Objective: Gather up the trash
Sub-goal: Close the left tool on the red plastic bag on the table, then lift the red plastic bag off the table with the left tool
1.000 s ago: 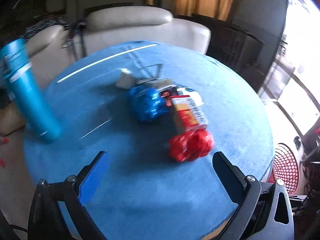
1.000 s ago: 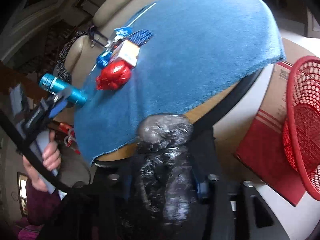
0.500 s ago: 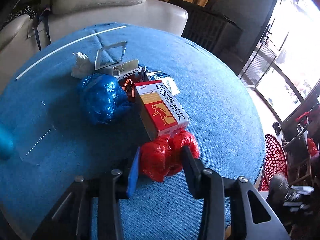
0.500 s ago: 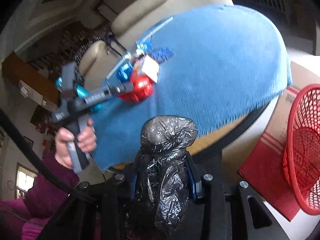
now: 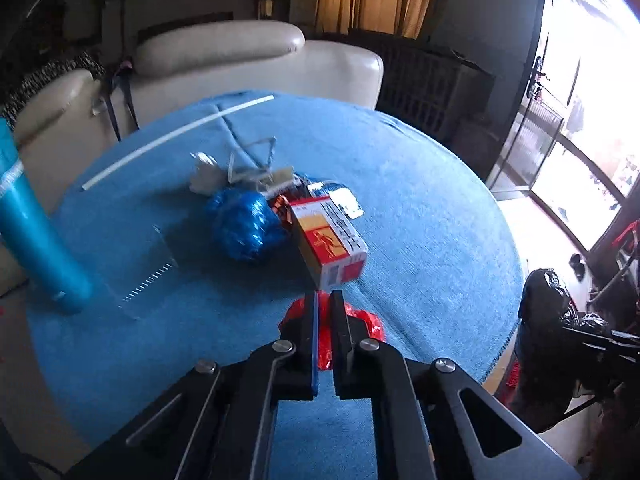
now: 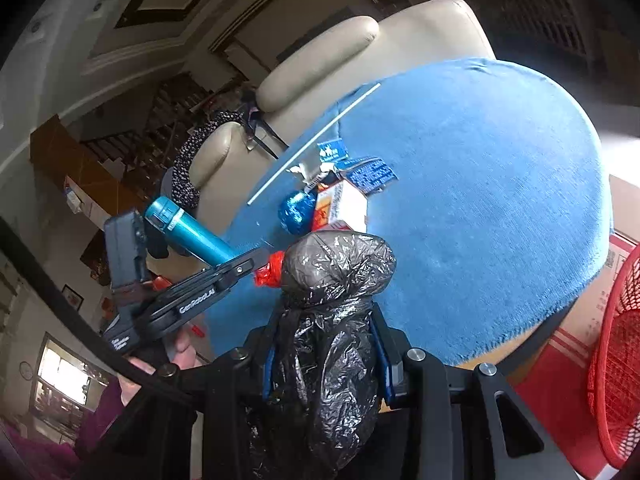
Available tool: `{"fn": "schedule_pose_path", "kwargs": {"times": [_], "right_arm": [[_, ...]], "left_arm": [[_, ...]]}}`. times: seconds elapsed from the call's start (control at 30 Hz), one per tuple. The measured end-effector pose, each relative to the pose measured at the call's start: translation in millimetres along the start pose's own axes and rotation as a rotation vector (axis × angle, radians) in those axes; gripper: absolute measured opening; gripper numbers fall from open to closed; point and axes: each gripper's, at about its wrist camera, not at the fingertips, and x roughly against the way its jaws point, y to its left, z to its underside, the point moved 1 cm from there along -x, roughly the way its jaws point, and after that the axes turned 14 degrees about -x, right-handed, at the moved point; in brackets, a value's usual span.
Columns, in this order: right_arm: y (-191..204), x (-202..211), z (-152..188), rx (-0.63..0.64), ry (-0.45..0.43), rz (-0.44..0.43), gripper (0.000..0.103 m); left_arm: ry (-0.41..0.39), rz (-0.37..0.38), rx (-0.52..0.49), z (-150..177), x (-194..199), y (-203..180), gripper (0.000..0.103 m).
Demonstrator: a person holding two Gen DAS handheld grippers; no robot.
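Note:
My left gripper (image 5: 325, 300) is shut on a crumpled red plastic wad (image 5: 362, 320) at the near part of the round table's blue cloth (image 5: 432, 216). Just beyond it lie a red and white carton (image 5: 328, 244), a blue foil ball (image 5: 244, 228), a white tissue (image 5: 204, 176) and a blue packet (image 5: 334, 196). My right gripper (image 6: 326, 320) is shut on a black plastic bag (image 6: 336, 280), held off the table's edge. In the right wrist view the left gripper (image 6: 262, 262) pinches the red wad (image 6: 270, 274). The left wrist view shows the black bag (image 5: 544, 300) at the far right.
A tall teal bottle (image 5: 38, 240) stands at the table's left edge. A cream sofa (image 5: 240, 60) sits behind the table. A red mesh basket (image 6: 616, 364) and a red and brown cardboard box (image 6: 576, 320) stand on the floor to the right. A person's hand (image 6: 180, 344) holds the left gripper.
The left gripper went from wide open to shut on the red wad, then drew back from the pile. The right gripper rose with the black bag and tilted up toward the table.

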Motion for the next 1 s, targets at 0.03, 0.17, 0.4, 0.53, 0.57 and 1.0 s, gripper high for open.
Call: {"fn": "schedule_pose_path", "kwargs": {"times": [0.03, 0.17, 0.4, 0.53, 0.57, 1.0], "right_arm": [[1, 2, -1, 0.003, -0.002, 0.004, 0.040], [3, 1, -1, 0.006, -0.008, 0.009, 0.040], [8, 3, 0, 0.025, -0.005, 0.008, 0.040], [17, 1, -4, 0.043, -0.016, -0.004, 0.040], [19, 1, -5, 0.046, -0.018, -0.008, 0.040], [33, 5, -9, 0.085, -0.049, -0.036, 0.040]], "left_arm": [[-0.006, -0.014, -0.009, -1, 4, 0, 0.005], [-0.020, -0.048, -0.023, -2, 14, -1, 0.005], [-0.018, -0.107, -0.023, 0, 27, 2, 0.005], [-0.010, -0.166, -0.022, -1, 35, 3, 0.005], [-0.010, -0.183, -0.023, -2, 36, 4, 0.005], [-0.029, -0.360, -0.094, -16, 66, -10, 0.005]]}}
